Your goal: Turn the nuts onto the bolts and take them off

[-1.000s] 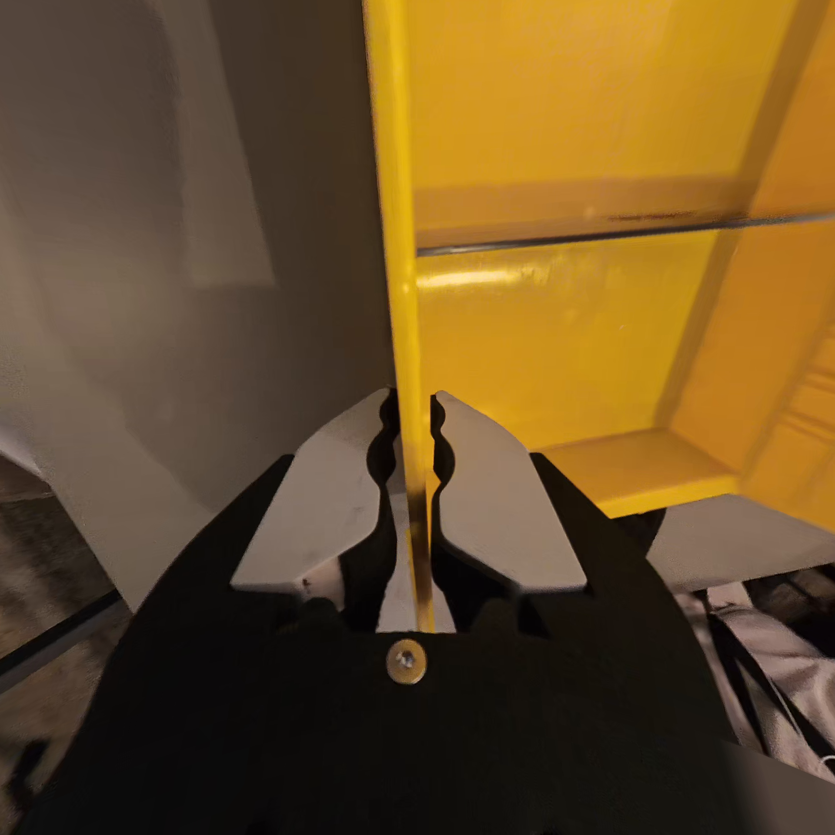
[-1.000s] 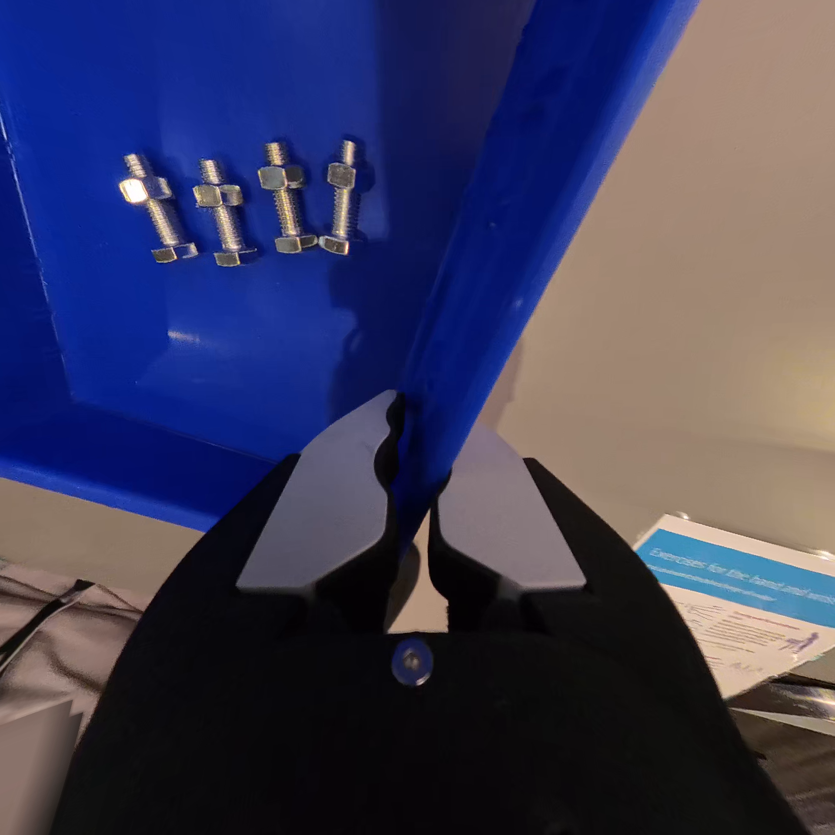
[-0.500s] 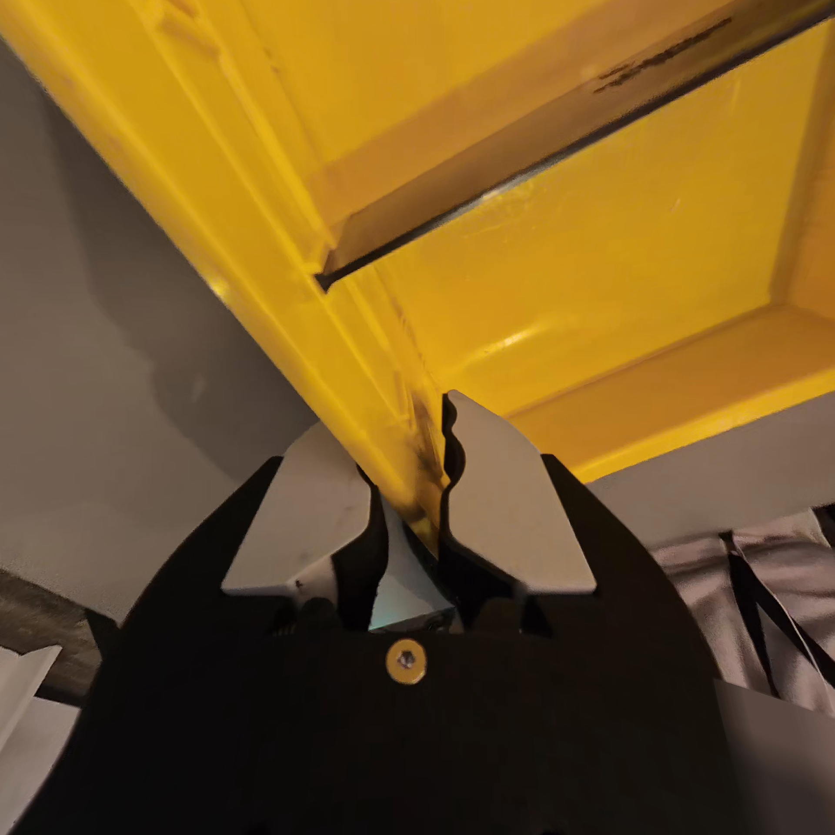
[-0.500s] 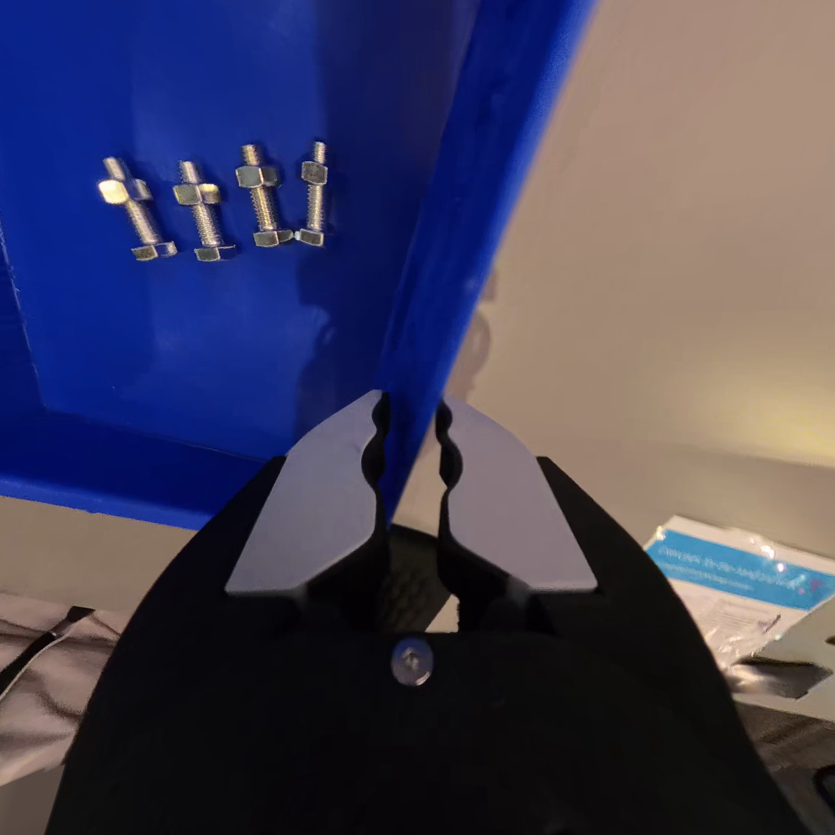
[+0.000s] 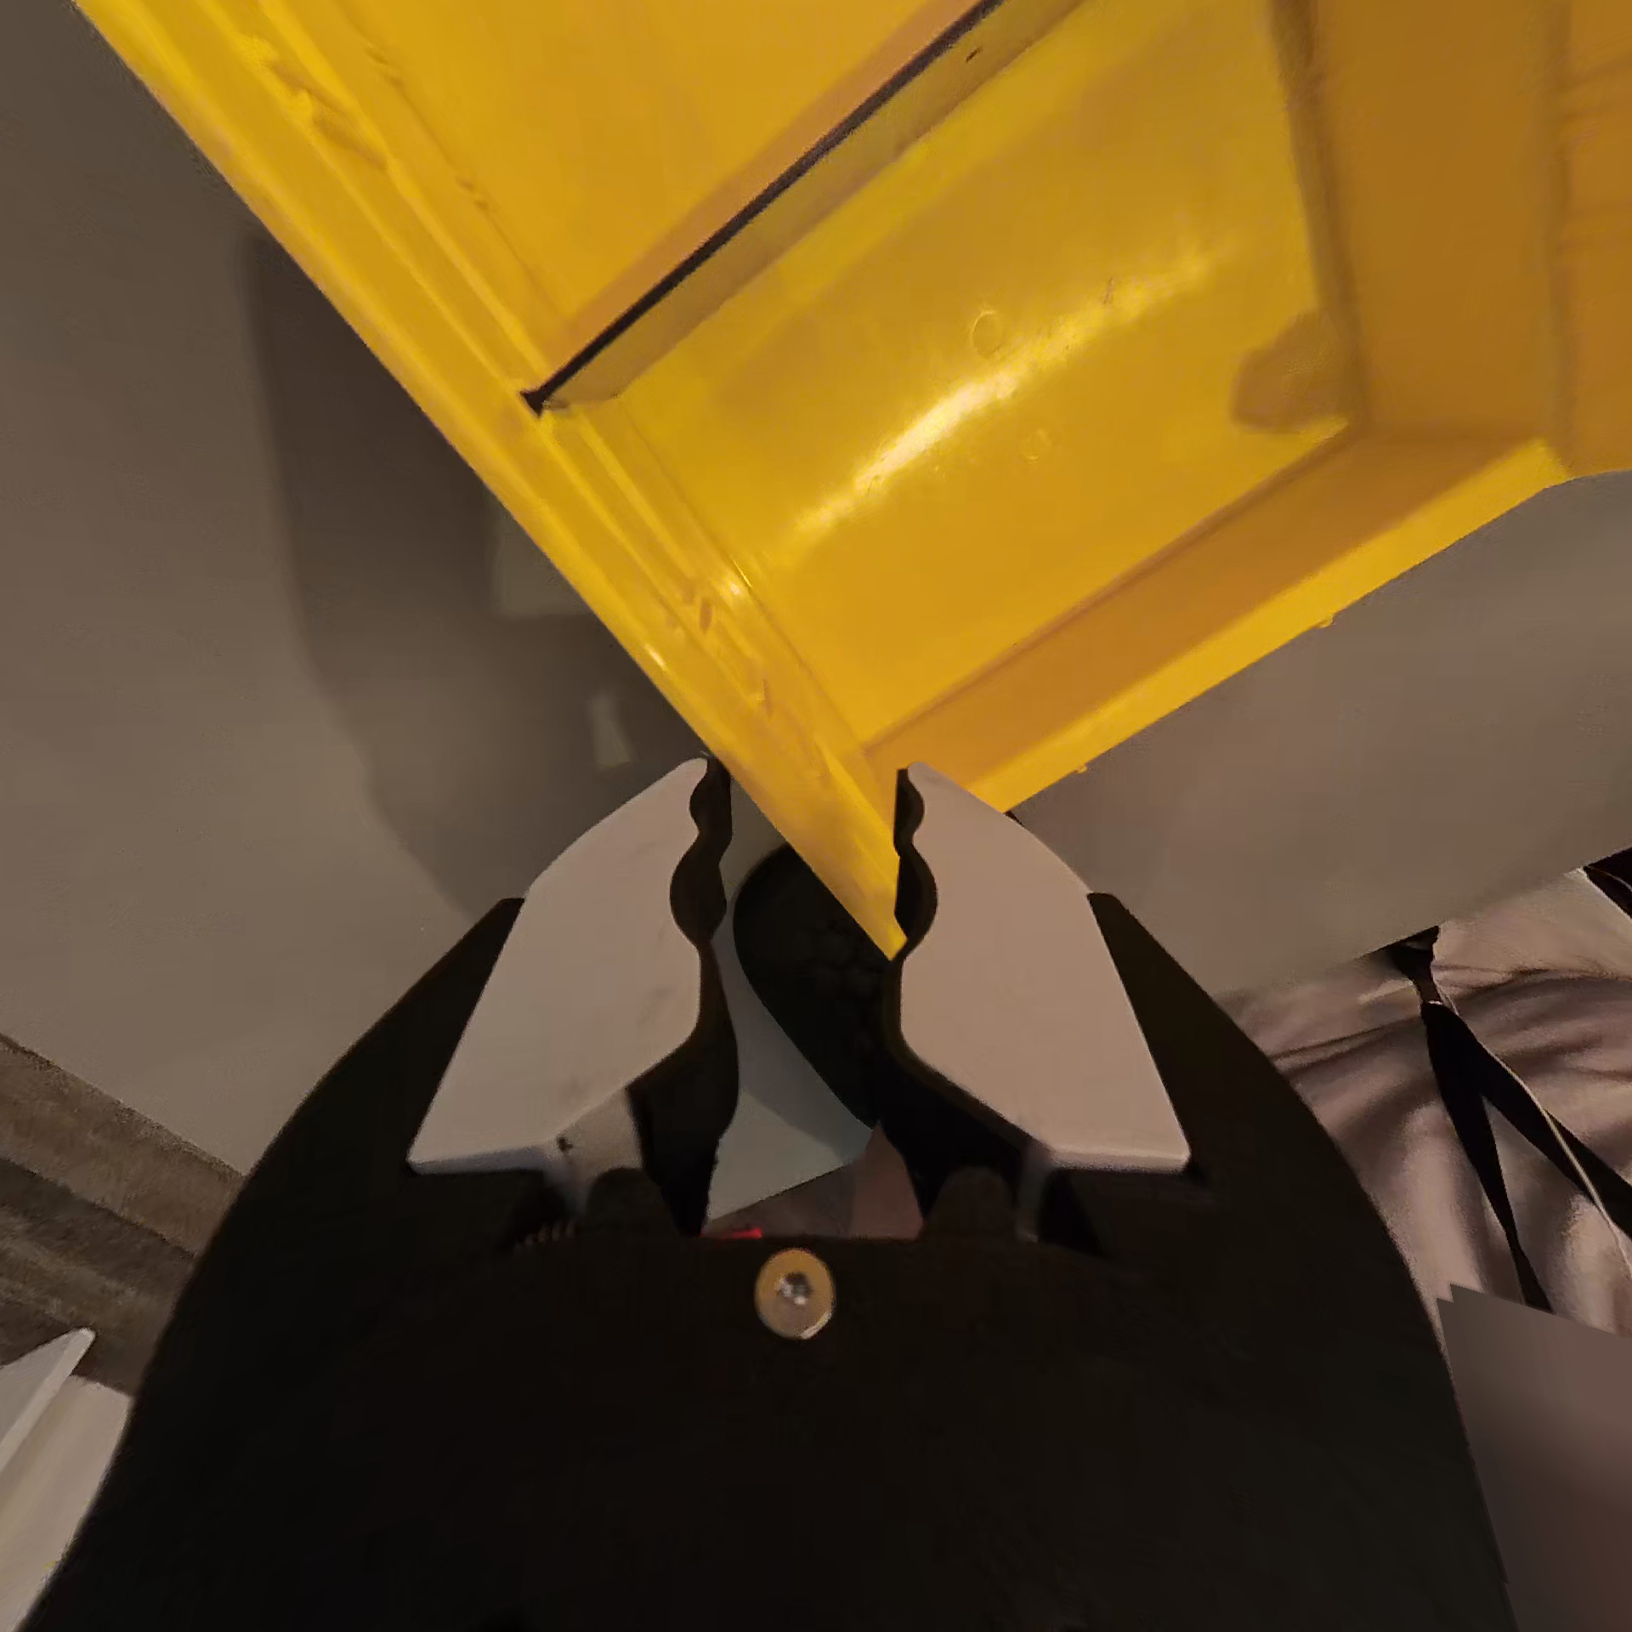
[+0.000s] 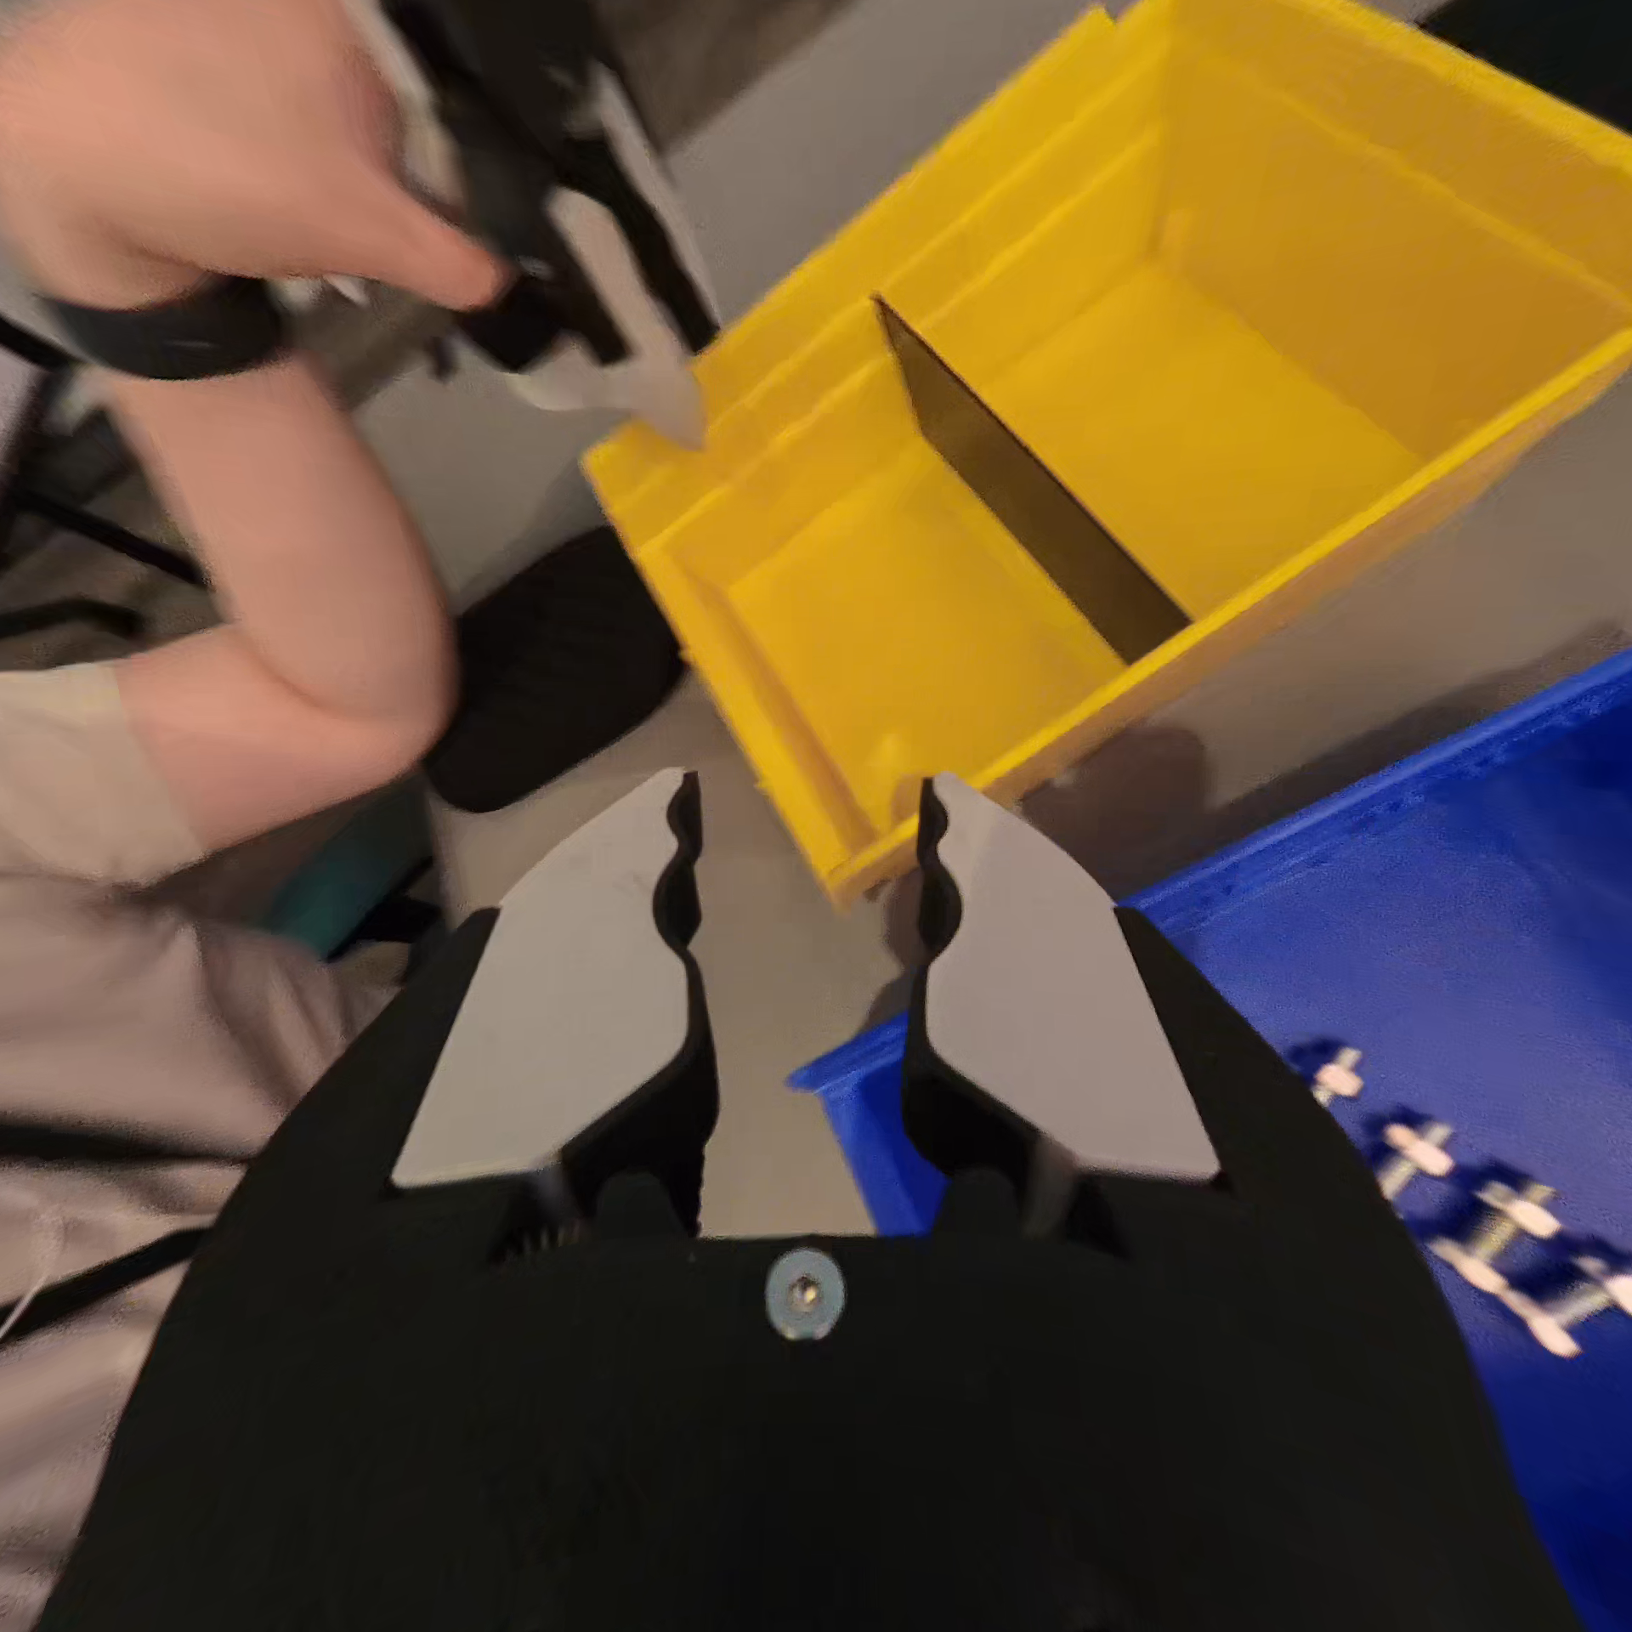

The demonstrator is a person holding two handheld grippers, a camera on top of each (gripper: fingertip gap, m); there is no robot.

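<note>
Several silver bolts with nuts on them (image 6: 1457, 1192) lie in a blue bin (image 6: 1413, 927) at the lower right of the right wrist view. My right gripper (image 6: 808, 786) is open and empty, above the table between the blue bin and a yellow bin (image 6: 883, 574). The yellow bin has a dark divider (image 6: 1016, 494), and both its compartments look empty. My left gripper (image 5: 808, 782) is open, with the near corner of the yellow bin's (image 5: 971, 442) wall loosely between its jaws. The left gripper also shows in the right wrist view (image 6: 653, 397), held by a hand at that corner.
A person's hand (image 6: 177, 159) and forearm (image 6: 309, 618) reach in from the left. A black padded object (image 6: 556, 671) lies by the yellow bin. Grey fabric with black straps (image 5: 1413, 1016) is at the table's near edge. Some 20 cm of space lies between my two pairs of fingers.
Both grippers have opened. The left let go of the yellow bin's wall and slid back to its corner. The right let go of the blue bin's wall and swung towards the yellow bin.
</note>
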